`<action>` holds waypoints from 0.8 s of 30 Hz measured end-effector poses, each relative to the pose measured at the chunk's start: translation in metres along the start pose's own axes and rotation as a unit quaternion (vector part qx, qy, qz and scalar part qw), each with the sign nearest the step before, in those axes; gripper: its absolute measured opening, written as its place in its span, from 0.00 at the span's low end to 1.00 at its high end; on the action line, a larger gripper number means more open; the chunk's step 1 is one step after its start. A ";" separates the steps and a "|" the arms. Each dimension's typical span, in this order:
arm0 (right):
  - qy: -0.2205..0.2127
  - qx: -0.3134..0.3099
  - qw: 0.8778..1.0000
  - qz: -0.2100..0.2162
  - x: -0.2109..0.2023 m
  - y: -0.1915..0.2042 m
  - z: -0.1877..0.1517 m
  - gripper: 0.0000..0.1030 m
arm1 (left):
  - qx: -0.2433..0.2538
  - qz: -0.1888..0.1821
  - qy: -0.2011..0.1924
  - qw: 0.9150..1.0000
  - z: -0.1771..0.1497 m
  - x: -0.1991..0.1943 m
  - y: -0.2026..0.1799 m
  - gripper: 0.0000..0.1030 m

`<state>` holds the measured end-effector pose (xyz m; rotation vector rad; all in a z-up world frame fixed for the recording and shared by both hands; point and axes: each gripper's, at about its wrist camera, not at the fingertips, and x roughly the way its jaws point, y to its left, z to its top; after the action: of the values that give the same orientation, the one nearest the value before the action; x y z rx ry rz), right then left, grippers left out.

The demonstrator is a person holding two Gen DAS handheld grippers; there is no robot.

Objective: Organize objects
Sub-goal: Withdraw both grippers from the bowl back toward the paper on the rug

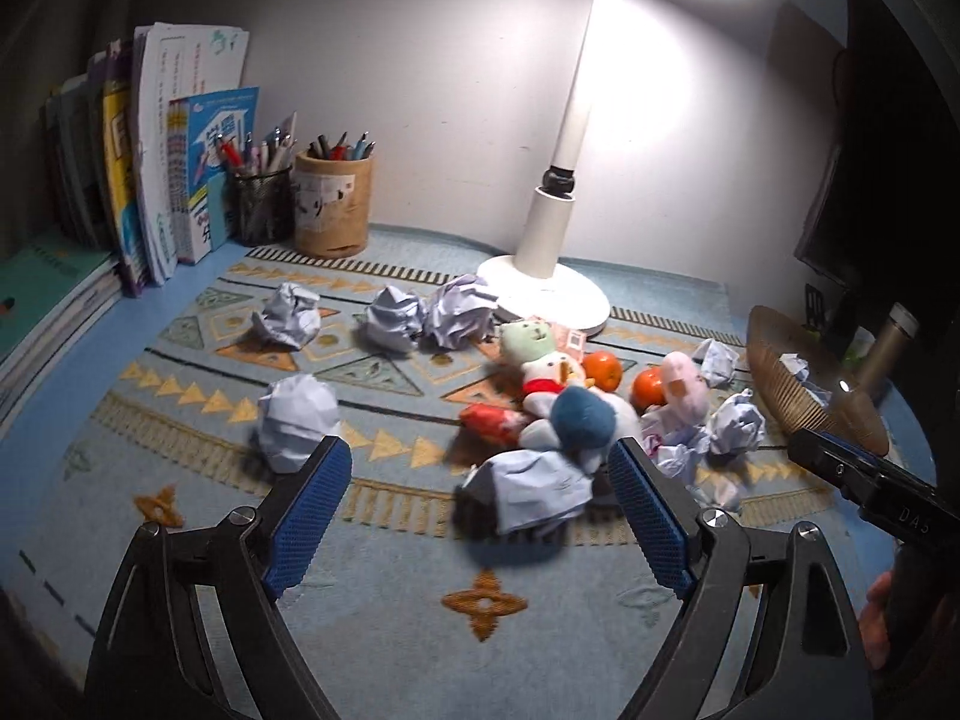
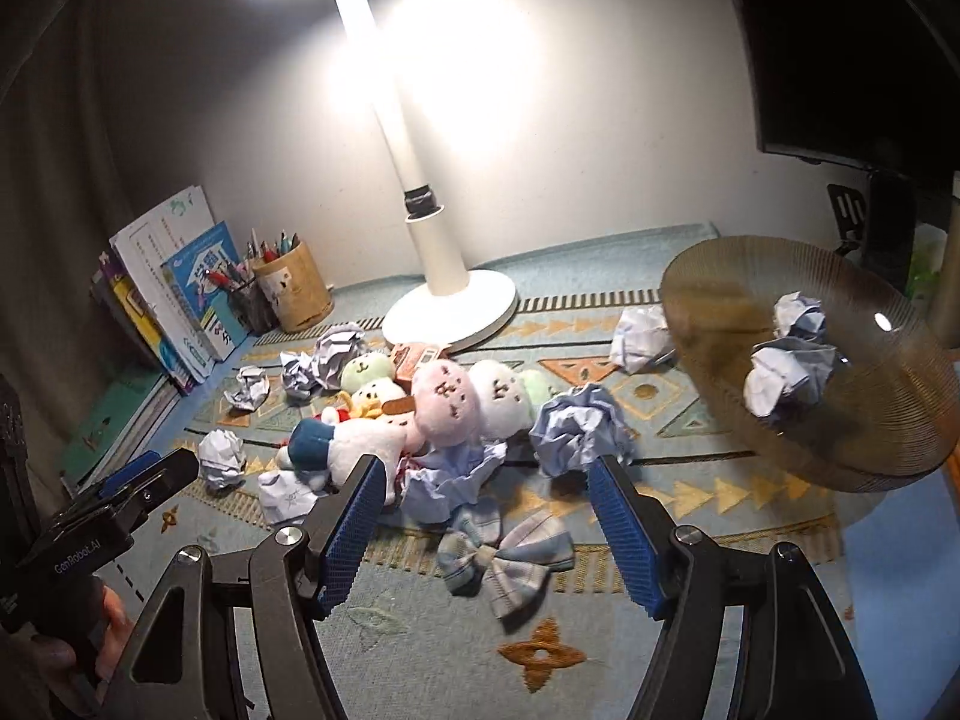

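Several crumpled paper balls lie scattered on the patterned mat (image 1: 390,600). One flattened paper wad (image 1: 528,498) rests on the mat between the blue pads of my left gripper (image 1: 480,447); the pads stand apart from it, open. Behind it is a heap of plush toys (image 1: 558,384), two oranges (image 1: 603,369) and a red wrapper (image 1: 489,420). My right gripper (image 2: 486,462) is open above pale blue crumpled paper (image 2: 456,480) and a plaid bow (image 2: 498,564), touching neither. A brown ribbed bowl (image 2: 720,300) at the right holds two paper balls (image 2: 786,372).
A white desk lamp (image 1: 540,294) stands at the back middle. Two pen holders (image 1: 333,204) and a row of books (image 1: 150,180) fill the back left corner. A dark monitor (image 2: 840,60) and a metal bottle (image 1: 888,348) are at the right.
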<state>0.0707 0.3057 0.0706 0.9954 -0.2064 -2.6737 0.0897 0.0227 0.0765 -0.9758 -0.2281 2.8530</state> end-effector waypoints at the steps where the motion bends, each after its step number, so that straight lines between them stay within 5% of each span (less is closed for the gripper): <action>1: 0.009 -0.005 1.000 0.005 0.010 0.005 -0.007 0.67 | -0.004 0.007 0.002 1.000 -0.006 0.005 0.008 0.84; 8: 0.041 -0.029 0.999 0.014 0.050 0.026 -0.037 0.67 | -0.018 0.014 0.011 1.000 -0.028 0.024 0.030 0.84; 24: 0.020 -0.059 0.998 0.000 0.047 0.039 -0.039 0.67 | -0.078 -0.026 0.014 0.997 -0.029 0.024 0.052 0.84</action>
<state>0.0707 0.2531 0.0210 1.0101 -0.0398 -2.6294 0.0854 -0.0219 0.0302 -1.0201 -0.4727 2.8062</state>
